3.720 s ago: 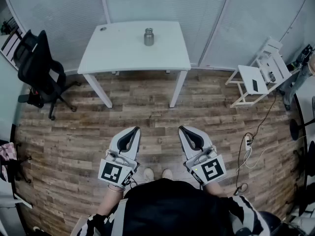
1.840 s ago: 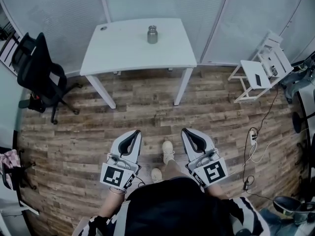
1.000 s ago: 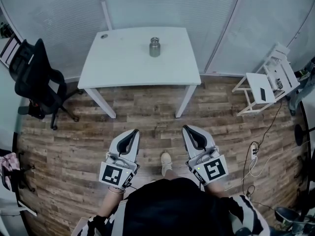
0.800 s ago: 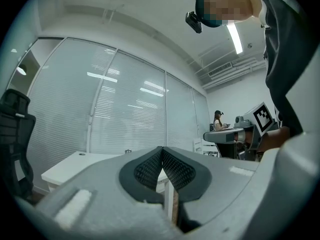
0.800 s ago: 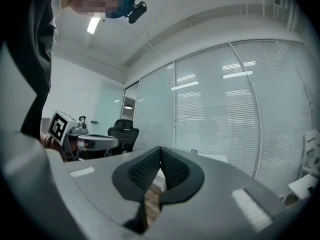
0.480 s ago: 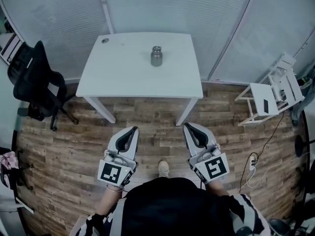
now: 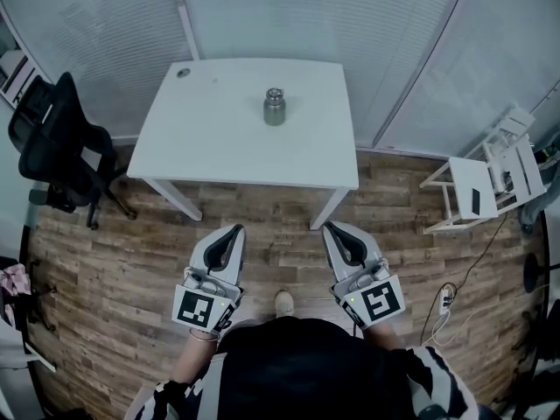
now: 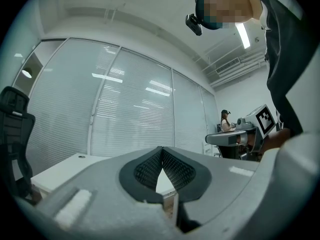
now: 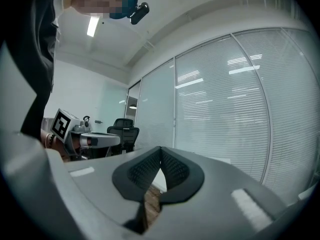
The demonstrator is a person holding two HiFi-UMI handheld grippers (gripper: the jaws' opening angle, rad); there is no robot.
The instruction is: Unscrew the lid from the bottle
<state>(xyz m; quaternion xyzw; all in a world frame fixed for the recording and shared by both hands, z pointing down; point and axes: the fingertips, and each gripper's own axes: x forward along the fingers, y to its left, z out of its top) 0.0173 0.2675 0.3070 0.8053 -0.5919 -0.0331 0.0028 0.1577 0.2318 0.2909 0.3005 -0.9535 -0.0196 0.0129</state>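
Note:
A short metal bottle (image 7: 275, 108) with its lid on stands upright toward the back middle of the white table (image 7: 219, 147). Both grippers are held level over the wooden floor, short of the table's front edge. My left gripper (image 7: 234, 229) is shut with nothing in it, and my right gripper (image 7: 329, 227) is shut and empty too. In the left gripper view the jaws (image 8: 162, 151) meet at the tips with the table top (image 8: 60, 170) beyond. The right gripper view shows its jaws (image 9: 160, 150) closed likewise. The bottle is not seen in either gripper view.
A black office chair (image 7: 57, 143) stands left of the table. A white folding stool (image 7: 481, 186) is at the right, with cables and a power strip (image 7: 446, 297) on the floor near it. Blinds-covered glass walls run behind the table. A small round thing (image 7: 183, 73) lies at the table's back left corner.
The person has walked toward the table: it and the bottle sit lower and larger in the head view. Both grippers stay shut, carried forward together.

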